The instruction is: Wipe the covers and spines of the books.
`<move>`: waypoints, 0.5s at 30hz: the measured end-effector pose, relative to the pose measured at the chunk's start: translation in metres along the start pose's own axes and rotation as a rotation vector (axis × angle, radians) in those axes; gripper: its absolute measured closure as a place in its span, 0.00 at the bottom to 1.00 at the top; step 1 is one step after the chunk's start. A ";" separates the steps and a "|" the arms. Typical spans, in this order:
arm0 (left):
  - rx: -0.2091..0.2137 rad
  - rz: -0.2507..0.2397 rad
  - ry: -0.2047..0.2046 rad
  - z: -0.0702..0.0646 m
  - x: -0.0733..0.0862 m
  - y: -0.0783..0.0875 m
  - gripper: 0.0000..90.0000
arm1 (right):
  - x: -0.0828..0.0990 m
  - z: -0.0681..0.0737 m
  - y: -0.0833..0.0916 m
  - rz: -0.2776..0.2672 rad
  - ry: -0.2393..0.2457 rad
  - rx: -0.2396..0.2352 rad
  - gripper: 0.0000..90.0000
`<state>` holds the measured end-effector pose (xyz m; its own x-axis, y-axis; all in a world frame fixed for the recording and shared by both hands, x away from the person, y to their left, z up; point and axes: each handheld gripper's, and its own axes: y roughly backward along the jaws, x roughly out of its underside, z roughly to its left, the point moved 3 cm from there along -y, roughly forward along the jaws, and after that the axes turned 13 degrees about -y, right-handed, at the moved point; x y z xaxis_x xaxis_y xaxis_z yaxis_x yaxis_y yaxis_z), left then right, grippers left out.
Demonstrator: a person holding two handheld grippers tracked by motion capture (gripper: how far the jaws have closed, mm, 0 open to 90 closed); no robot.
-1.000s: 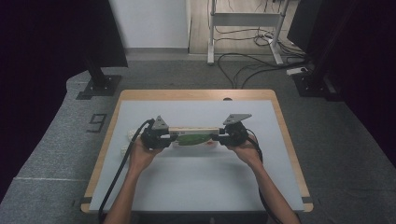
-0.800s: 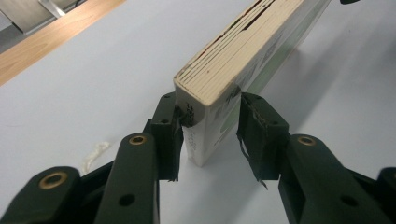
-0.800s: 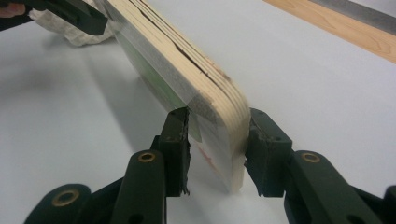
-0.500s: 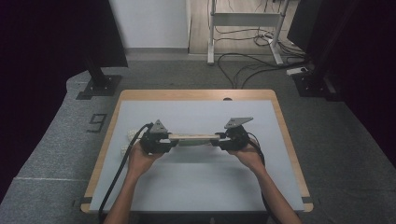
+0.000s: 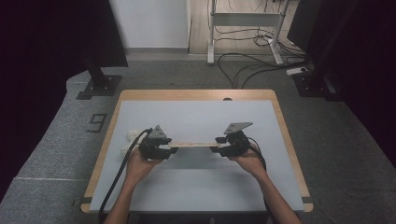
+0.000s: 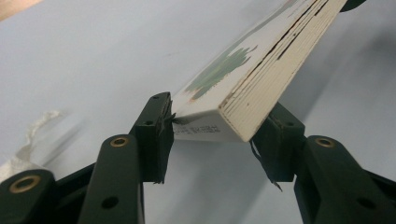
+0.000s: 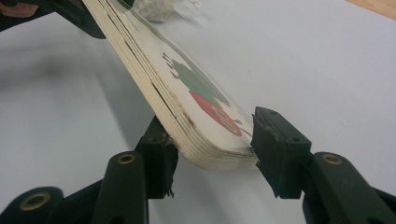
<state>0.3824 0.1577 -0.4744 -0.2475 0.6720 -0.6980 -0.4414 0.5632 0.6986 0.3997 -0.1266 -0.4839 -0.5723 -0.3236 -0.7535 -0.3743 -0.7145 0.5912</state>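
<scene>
The person's forearms come in from the table's near edge. The left gripper (image 5: pixel 164 148) and right gripper (image 5: pixel 223 148) face each other, each holding one end of a closed board book (image 5: pixel 194 144) between its jaws, which have just been opening. The book spans level between them above the blue table (image 5: pixel 196 186). Beyond the left gripper lies a crumpled white cloth (image 5: pixel 130 136)

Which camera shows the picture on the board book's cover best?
The right gripper view: the board book shows green and red artwork close up. The left gripper view shows a green patch; the high view shows a thin strip.
</scene>
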 end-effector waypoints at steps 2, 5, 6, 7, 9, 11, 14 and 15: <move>0.003 -0.003 0.009 -0.002 0.003 0.000 0.55 | 0.001 0.001 0.001 -0.002 0.002 0.001 0.54; 0.008 -0.010 0.028 -0.005 0.005 0.001 0.55 | 0.004 0.003 0.002 -0.001 0.001 0.004 0.52; 0.009 -0.012 0.034 -0.005 0.006 0.000 0.55 | 0.005 0.003 0.002 -0.001 0.002 0.005 0.51; 0.011 -0.014 0.036 -0.006 0.007 0.001 0.54 | 0.006 0.004 0.002 0.001 0.004 0.007 0.50; 0.011 -0.017 0.039 -0.009 0.009 0.001 0.54 | 0.009 0.005 0.002 0.002 0.005 0.010 0.48; 0.007 -0.020 0.035 -0.011 0.011 0.001 0.53 | 0.011 0.006 0.003 0.002 0.003 0.012 0.47; -0.001 -0.029 0.024 -0.015 0.015 0.000 0.52 | 0.016 0.006 0.004 0.004 -0.007 0.006 0.45; -0.001 -0.029 0.024 -0.015 0.015 0.000 0.52 | 0.016 0.006 0.004 0.004 -0.007 0.006 0.45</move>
<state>0.3654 0.1603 -0.4870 -0.2552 0.6440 -0.7212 -0.4495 0.5814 0.6782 0.3843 -0.1309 -0.4914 -0.5791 -0.3223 -0.7488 -0.3758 -0.7096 0.5960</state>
